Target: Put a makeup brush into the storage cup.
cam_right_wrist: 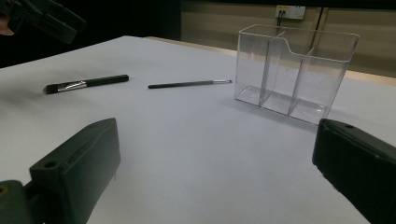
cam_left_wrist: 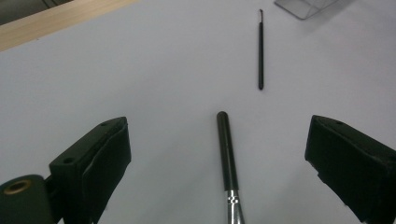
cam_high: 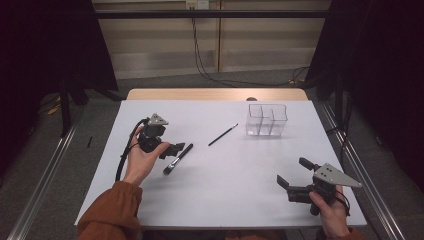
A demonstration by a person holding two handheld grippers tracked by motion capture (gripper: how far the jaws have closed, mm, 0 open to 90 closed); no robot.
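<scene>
**Lining up on the brush**

Hovering over the left half of the tabletop (cam_high: 215,190), the left gripper (cam_high: 172,149) hangs just above the brush (cam_high: 177,159), jaws spread wide and holding nothing. In the left gripper view the brush's black handle (cam_left_wrist: 227,151) runs straight up the gap between the two jaws, silver ferrule nearest the camera, handle end pointing away. So the brush's long axis lies along the gripper's line of sight, and the jaws stand on either side of it, apart from it. That is the relation the grab turns on: the gripper looks set to come down and close across the handle, with no need to turn first.

On the table the brush lies slantwise, bristles toward the near-left corner, handle end toward the far right. Beyond that end, a little apart, lies a thinner liner brush (cam_high: 223,134) on much the same slant, its tip toward the clear organiser (cam_high: 266,120) near the far-right corner.

The right gripper (cam_high: 292,174) rests by the near-right corner, jaws also wide and empty, well apart from both brushes. The left hand is plainly the nearer one.

No brand, label or writing can be read on the brushes or the organiser.
</scene>
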